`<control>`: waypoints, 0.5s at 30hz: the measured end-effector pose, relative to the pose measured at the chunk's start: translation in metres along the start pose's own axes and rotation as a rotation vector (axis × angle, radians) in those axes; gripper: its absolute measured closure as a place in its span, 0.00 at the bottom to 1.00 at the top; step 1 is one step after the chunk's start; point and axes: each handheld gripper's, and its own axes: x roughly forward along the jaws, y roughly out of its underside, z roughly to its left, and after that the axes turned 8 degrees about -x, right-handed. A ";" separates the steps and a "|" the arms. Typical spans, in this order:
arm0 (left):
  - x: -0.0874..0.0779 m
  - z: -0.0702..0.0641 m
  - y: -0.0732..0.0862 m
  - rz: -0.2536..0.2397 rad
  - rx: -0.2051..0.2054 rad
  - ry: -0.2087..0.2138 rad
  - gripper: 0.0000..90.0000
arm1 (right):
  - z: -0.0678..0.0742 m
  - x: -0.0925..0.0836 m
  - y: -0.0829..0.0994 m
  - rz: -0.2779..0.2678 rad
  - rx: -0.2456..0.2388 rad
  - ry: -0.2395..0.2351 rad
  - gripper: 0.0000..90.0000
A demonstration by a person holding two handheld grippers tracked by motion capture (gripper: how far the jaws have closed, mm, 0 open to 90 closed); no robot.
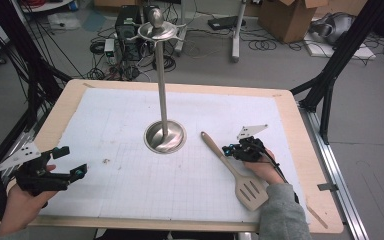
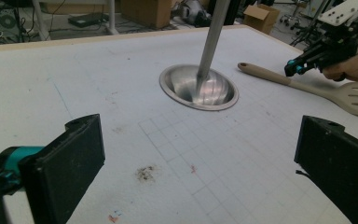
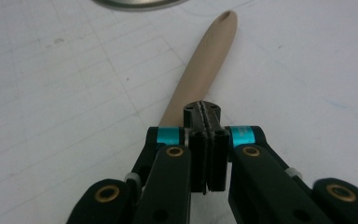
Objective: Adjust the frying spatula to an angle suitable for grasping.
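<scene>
Spatula (image 1: 232,167), a slotted turner in beige wood or wood-coloured plastic, lay flat on the white gridded mat (image 1: 130,200) at the centre right of the high view, its handle end pointing up-left toward the stand and its slotted blade at the lower right, close to the person's right sleeve (image 1: 282,215). It was judged light and rigid, with a smooth rounded handle that could roll or slip between flat pads; the blade was thin and lay too close to the mat to pinch cleanly. The best hold was judged to be across the handle near mid-length, where the section looked even. Right gripper (image 1: 232,150) sat directly over that handle; in the right gripper view its pads stood fully together, nothing clamped between them, and the spatula handle (image 3: 200,70) ran onward beneath and beyond the tips, so the jaws would have to spread before any grasp. Up-left of the spatula stood a metal utensil stand (image 1: 164,100) with a round dished base (image 2: 216,95), apart from the handle end. Left gripper (image 1: 65,162) rested at the lower left of the high view, jaws wide apart and empty, well apart from the spatula.
</scene>
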 end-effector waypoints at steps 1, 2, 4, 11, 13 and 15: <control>0.001 0.001 0.000 -0.001 -0.002 0.003 0.02 | 0.000 -0.003 -0.001 -0.013 0.000 0.009 1.00; 0.001 0.001 -0.001 -0.002 -0.002 0.005 0.02 | 0.001 -0.007 -0.002 -0.021 0.002 0.017 1.00; 0.004 0.002 -0.002 0.001 -0.001 0.010 0.02 | 0.003 -0.015 -0.004 -0.033 0.008 0.022 1.00; 0.018 0.000 -0.006 0.012 0.008 0.045 0.02 | 0.023 -0.023 -0.009 0.027 -0.046 0.004 1.00; 0.022 0.000 -0.008 0.014 0.015 0.058 0.02 | 0.028 -0.023 -0.006 0.038 -0.053 -0.016 1.00; 0.027 0.000 -0.010 0.021 0.019 0.070 0.02 | 0.030 -0.022 -0.002 0.064 -0.049 -0.023 1.00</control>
